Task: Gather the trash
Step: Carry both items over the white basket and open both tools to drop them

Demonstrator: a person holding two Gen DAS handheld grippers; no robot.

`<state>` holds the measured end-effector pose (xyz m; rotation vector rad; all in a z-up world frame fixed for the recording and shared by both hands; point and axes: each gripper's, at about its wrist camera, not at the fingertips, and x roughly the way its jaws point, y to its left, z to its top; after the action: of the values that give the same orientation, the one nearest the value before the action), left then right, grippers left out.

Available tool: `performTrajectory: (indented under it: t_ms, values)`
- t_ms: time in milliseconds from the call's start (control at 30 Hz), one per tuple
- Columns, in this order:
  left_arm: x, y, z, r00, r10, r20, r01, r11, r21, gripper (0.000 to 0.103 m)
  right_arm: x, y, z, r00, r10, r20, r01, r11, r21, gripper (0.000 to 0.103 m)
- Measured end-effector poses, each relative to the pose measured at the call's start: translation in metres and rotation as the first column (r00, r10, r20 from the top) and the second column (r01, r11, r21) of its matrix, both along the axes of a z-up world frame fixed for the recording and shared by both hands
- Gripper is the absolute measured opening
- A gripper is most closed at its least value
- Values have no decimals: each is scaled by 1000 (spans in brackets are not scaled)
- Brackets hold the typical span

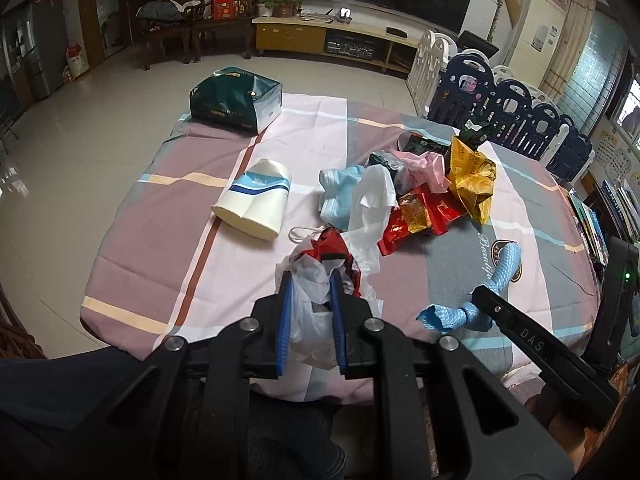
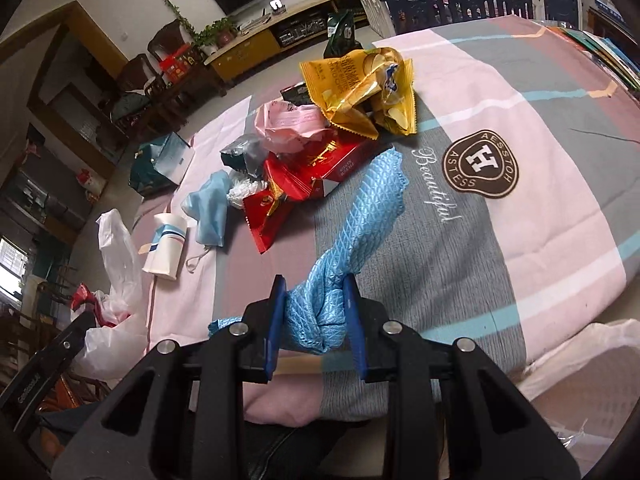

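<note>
My left gripper (image 1: 310,276) is shut on a white plastic bag (image 1: 308,312) with a red wrapper (image 1: 332,246) in it, near the table's front edge; the bag also shows in the right wrist view (image 2: 116,264). My right gripper (image 2: 314,284) is shut on a bunched light-blue cloth (image 2: 360,208), seen in the left wrist view (image 1: 504,268) too. A trash pile lies mid-table: gold chip bag (image 2: 360,88), red wrappers (image 2: 296,184), pink bag (image 2: 292,124), blue face mask (image 2: 210,212), white tissue (image 1: 374,196), green packets (image 1: 474,130).
A flattened paper cup (image 1: 256,204) lies left of the pile. A dark green gift box (image 1: 236,98) stands at the far left corner of the checked tablecloth (image 1: 160,216). Dark blue and white fence panels (image 1: 500,100) stand beyond the table. Another white bag (image 2: 580,376) is at the right.
</note>
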<state>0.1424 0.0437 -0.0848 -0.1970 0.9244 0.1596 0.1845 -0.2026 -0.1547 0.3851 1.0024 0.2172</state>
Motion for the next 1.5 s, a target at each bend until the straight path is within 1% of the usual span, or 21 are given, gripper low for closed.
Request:
performTrajectory:
  t_ms: [133,233,300,400,500,600,700,800,833,900,933,1000,1067,1133,1167,1200,1233,1267,1300,1400,1500]
  values:
    - [-1,-2,0,1000,-18,-4,18,1000,-1,19,-10,6,-3,1000,27,-9,-27,1000,-14,30]
    - [0,-3,-1,1000,-29,-4,29,1000,-1,19,-17,-2,4,1000,2,16,-2,1000,7,30]
    - [0,-4,-1,999,-38,-4,38,999,-5,19,-24,-13,14,999,-18,37,18,1000,19,30]
    - [1,-10,-3,996,-92,0,92,995,-39,19,-45,-39,37,994,-57,97,58,998,-10,30]
    - [0,-25,-4,984,-180,10,180,979,-97,19,-75,-71,60,983,-98,153,104,994,-35,30]
    - [-4,-48,-4,956,-293,32,294,943,-157,19,-107,-103,72,976,-144,162,159,983,-88,30]
    - [-10,-76,-7,909,-414,46,414,886,-210,19,-132,-130,59,978,-186,99,200,967,-155,30]
    - [-22,-109,-11,856,-516,33,512,836,-197,19,-149,-146,23,979,-202,-24,192,957,-217,34]
    - [-26,-122,-15,830,-557,21,550,812,-194,19,-153,-153,10,972,-223,-78,199,951,-235,39]
    - [-34,-144,-21,786,-618,1,605,770,-201,19,-164,-174,-5,945,-305,-122,275,938,-212,51]
    - [-39,-156,-26,758,-652,-10,636,743,-209,19,-171,-190,-8,921,-368,-129,345,923,-169,58]
    - [-51,-178,-34,698,-716,-27,691,682,-239,19,-181,-214,-5,880,-461,-119,449,886,-114,61]
    - [-64,-202,-45,610,-791,-42,753,595,-280,19,-186,-230,4,850,-519,-91,509,853,-116,61]
    - [-80,-226,-55,523,-850,-59,805,516,-293,19,-191,-240,14,826,-561,-47,552,823,-131,65]
    - [-89,-236,-61,483,-872,-77,827,484,-287,24,-193,-243,18,818,-574,-29,566,814,-135,68]
    - [-95,-244,-65,463,-881,-98,840,472,-269,36,-193,-246,21,814,-581,-18,574,808,-136,69]
    - [-97,-248,-70,455,-882,-118,848,470,-246,45,-194,-248,23,812,-584,-12,578,806,-132,69]
    - [-98,-250,-72,459,-878,-138,851,479,-216,65,-194,-248,23,812,-584,-12,578,806,-127,69]
    - [-98,-251,-73,476,-866,-154,849,498,-176,75,-193,-248,22,812,-584,-15,578,807,-123,69]
    - [-85,-237,-65,541,-830,-140,817,557,-150,76,-188,-245,18,815,-579,-32,572,812,-117,69]
    - [-66,-205,-48,661,-743,-102,736,669,-99,76,-185,-234,21,825,-565,-33,558,822,-117,69]
